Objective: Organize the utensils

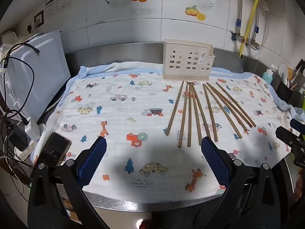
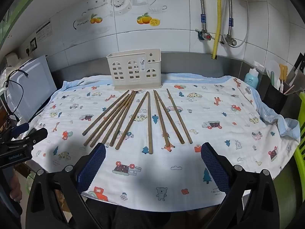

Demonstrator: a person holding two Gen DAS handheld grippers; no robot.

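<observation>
Jaws of left gripper (image 1: 153, 148) and right gripper (image 2: 153, 153) are held wide, nothing between them. Wooden chopsticks (image 2: 137, 118) are fanned on the printed cloth (image 2: 219, 133), tips toward the cream utensil holder (image 2: 134, 70), presumably staged for loading.

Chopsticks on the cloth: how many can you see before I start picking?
10 chopsticks, all flat on the cloth before the holder: five fanned at left, two in the middle, three at right. None seems hidden; the holder's inside isn't visible.
</observation>
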